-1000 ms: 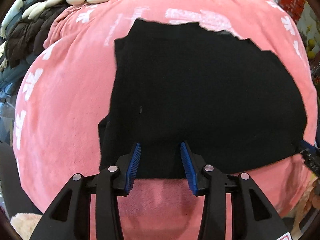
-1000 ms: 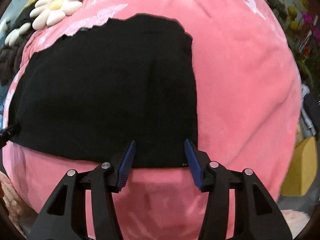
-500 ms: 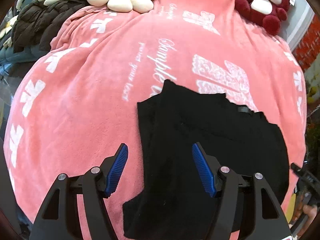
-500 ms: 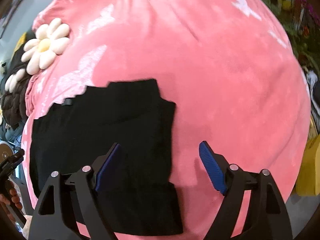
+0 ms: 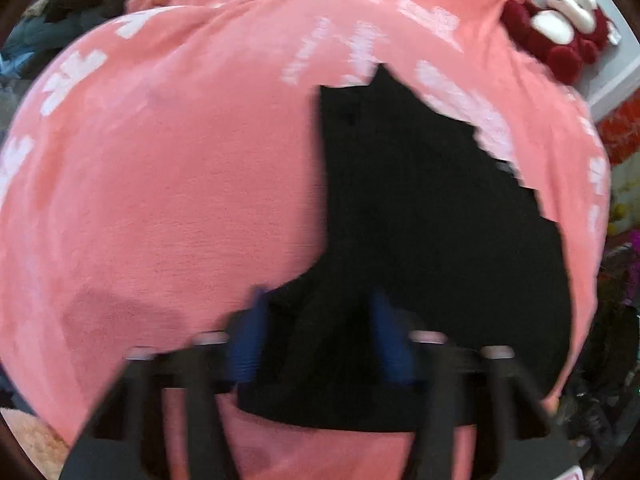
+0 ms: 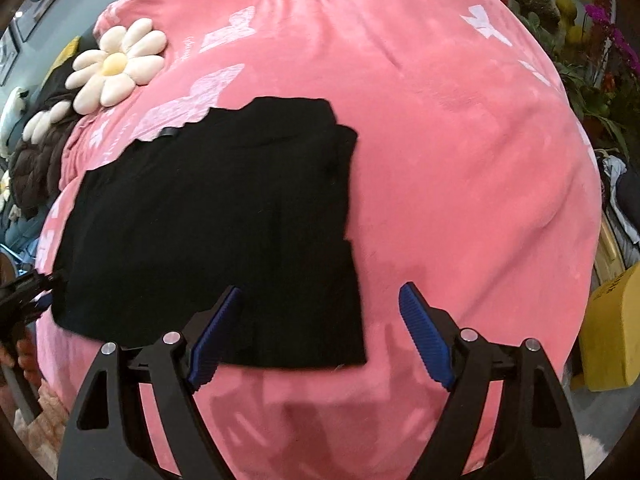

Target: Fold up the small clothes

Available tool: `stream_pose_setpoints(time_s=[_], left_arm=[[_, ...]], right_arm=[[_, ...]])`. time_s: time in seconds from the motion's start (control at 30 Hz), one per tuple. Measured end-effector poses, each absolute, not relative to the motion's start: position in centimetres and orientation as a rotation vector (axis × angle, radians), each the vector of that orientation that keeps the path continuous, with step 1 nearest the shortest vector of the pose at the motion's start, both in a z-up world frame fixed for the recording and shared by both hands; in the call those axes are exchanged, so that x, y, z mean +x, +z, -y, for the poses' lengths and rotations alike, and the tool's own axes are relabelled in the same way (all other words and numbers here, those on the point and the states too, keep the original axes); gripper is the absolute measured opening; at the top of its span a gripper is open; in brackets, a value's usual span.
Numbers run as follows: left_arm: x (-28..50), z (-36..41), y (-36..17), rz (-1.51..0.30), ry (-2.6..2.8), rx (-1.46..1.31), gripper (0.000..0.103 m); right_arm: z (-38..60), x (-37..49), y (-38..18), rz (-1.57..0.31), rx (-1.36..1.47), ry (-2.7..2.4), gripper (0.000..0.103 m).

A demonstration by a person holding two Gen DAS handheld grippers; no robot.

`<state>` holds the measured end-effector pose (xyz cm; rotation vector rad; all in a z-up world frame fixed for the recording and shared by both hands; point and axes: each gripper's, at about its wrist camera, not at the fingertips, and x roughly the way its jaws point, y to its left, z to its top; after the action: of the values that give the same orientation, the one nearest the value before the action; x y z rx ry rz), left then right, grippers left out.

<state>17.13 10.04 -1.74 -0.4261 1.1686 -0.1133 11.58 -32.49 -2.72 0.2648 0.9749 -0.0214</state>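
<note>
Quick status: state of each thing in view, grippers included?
black garment: partly folded, flat on the blanket
left gripper: jaws closing, garment's near edge between them
right gripper: open, empty, over the garment's near right corner
pink blanket: spread, lightly creased

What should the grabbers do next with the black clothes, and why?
Probably let the left hand-held gripper finish closing on the near left corner of the black garment, then lift it across. That cloth already sits between its closing jaws, while the right hand-held gripper hovers open over the near right corner. The garment lies flat on the pink blanket.
</note>
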Motion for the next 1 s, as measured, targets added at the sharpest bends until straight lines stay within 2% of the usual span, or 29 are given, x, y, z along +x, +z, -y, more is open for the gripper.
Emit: stream_pose_setpoints(time_s=[0.07, 0.27, 0.4, 0.47, 0.6, 0.8, 0.87, 0.93, 1.0], left_arm=[[17.4, -9.2, -0.6, -1.166, -0.156, -0.457, 0.010], [16.8, -3.0, 8.4, -1.006, -0.326, -0.352, 0.009], [16.2, 4.1, 13.9, -0.930, -0.487, -0.296, 0.009], [15.9, 7.2, 14.7, -0.929, -0.545, -0.271, 0.009], [15.3, 14.7, 13.3, -0.979, -0.625, -0.176, 0.010], [13.8, 20.1, 4.4, -1.192, -0.534, -0.056, 0.017], [12.4, 19.1, 4.1, -1.168, -0.518, -0.067, 0.025], [11.2, 18.0, 4.9, -1.117, -0.510, -0.052, 0.047], [9.6, 16.5, 6.1, -1.065, -0.505, -0.022, 0.050]], right_arm=[[32.3, 11.1, -2.6, -0.965, 0.278, -0.015, 0.081], [33.1, 10.3, -2.3, -0.927, 0.326, -0.024, 0.082], [34.3, 10.0, -1.9, -0.894, 0.388, -0.035, 0.082], [35.0, 9.9, -1.7, -0.881, 0.412, -0.044, 0.082], [36.6, 9.7, -1.4, -0.853, 0.466, -0.070, 0.082], [38.9, 9.7, -1.3, -0.825, 0.554, -0.105, 0.082], [38.9, 10.1, -0.9, -0.830, 0.561, -0.059, 0.082], [38.0, 11.1, -0.1, -0.833, 0.533, 0.046, 0.082], [36.6, 12.2, 0.7, -0.839, 0.473, 0.126, 0.083]])
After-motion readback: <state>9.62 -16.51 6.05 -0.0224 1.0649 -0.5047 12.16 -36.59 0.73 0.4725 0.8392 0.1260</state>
